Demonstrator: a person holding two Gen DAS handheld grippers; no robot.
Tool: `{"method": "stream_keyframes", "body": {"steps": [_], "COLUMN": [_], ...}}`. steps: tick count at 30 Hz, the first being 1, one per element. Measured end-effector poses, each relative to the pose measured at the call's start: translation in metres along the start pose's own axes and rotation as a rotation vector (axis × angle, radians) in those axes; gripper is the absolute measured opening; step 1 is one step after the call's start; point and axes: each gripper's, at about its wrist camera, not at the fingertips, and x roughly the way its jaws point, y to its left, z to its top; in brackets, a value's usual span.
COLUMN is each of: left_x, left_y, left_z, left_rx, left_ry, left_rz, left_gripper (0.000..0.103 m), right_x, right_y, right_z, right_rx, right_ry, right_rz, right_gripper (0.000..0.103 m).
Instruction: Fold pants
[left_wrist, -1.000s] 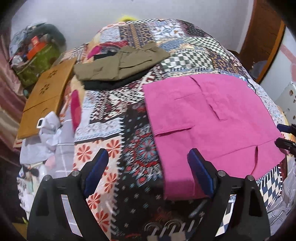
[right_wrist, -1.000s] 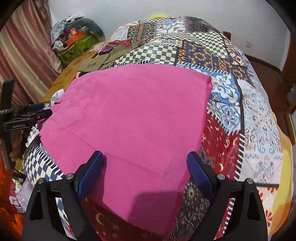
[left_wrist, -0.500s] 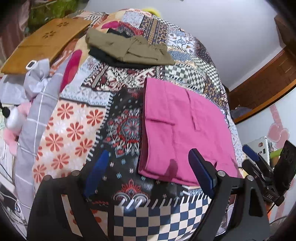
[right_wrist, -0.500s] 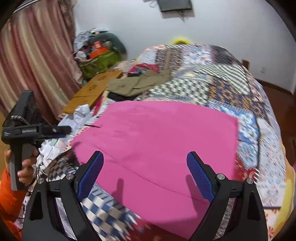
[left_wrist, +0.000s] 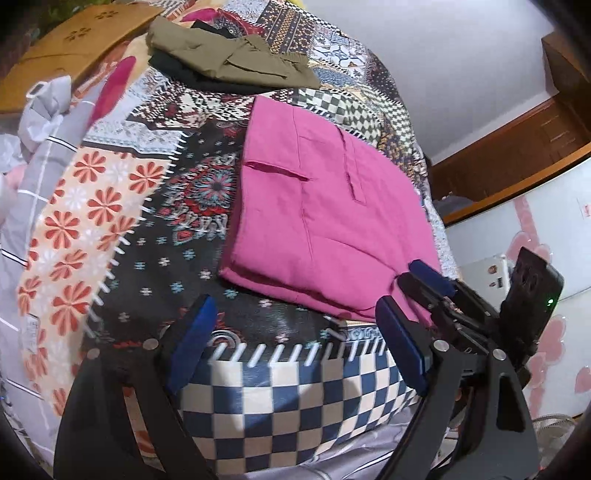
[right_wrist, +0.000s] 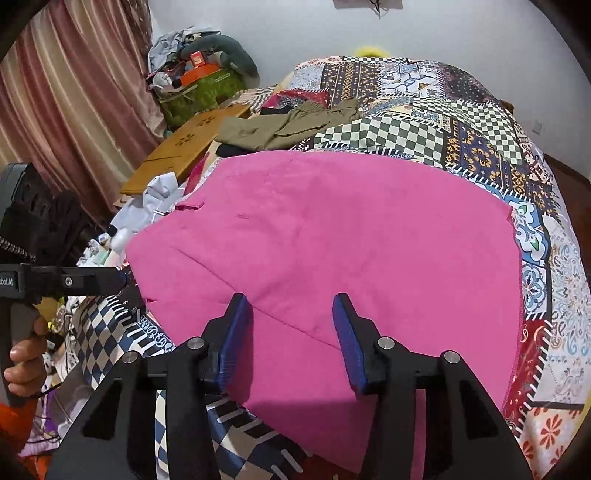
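The pink pants (left_wrist: 325, 214) lie folded flat on the patchwork bedspread (left_wrist: 147, 236); they also fill the middle of the right wrist view (right_wrist: 351, 236). My left gripper (left_wrist: 295, 343) is open and empty, just off the bed's near edge, short of the pants. My right gripper (right_wrist: 291, 339) is open with its jaws partly narrowed, hovering over the near edge of the pants. It shows in the left wrist view (left_wrist: 424, 280) at the pants' near right corner. The left gripper shows in the right wrist view (right_wrist: 122, 280) at the left.
Folded olive pants (left_wrist: 229, 55) on a black garment lie at the far side of the bed. A wooden board (left_wrist: 74, 40), crumpled grey cloth (left_wrist: 44, 107) and a cluttered corner (right_wrist: 195, 74) are on the left. A curtain (right_wrist: 66, 103) hangs there.
The right gripper's jaws have narrowed and it has come close to the near edge of the pants. The left gripper has drawn back toward the bed's edge.
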Motion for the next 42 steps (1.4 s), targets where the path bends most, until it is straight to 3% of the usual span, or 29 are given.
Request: {"method": "stream_keyframes", "body": {"steps": [9,13,17,24,33,36,42], "left_x": [0.024,0.029,0.028,-0.001,-0.033,-0.036,-0.036], "left_y": [-0.011,-0.007,-0.010,-0.043,-0.066,-0.087,-0.124], "left_z": [0.024,0.037,0.037,0.025,0.019,0.018,0.023], "left_rx": [-0.053,-0.096,-0.077,0.183,0.398,0.483,0.554], "left_ry": [-0.004,-0.013,-0.057,-0.211,-0.422,-0.479,-0.509], "left_rz": [-0.069,0.000,0.049,0.252,0.563,0.590,0.518], "left_gripper": [0.084,0.031,0.023,0.021,0.020,0.020,0.017], "right_x": [0.001,0.001,0.001,-0.005,-0.026,-0.030,-0.031], "right_y": [-0.002,-0.002,-0.004,-0.016,-0.038,-0.036,-0.039], "right_z": [-0.002,-0.002,-0.003,-0.003,-0.017,-0.021,-0.028], "right_rx": [0.010,0.006,0.006,0.066,0.112,0.093,0.082], "right_ry": [-0.001,0.001,-0.001,-0.002,-0.030,-0.035,-0.057], "right_rz": [0.011,0.015,0.024,0.026,-0.009,-0.046,-0.058], "right_gripper": [0.044,0.044,0.042,0.041,0.040,0.040,0.041]}}
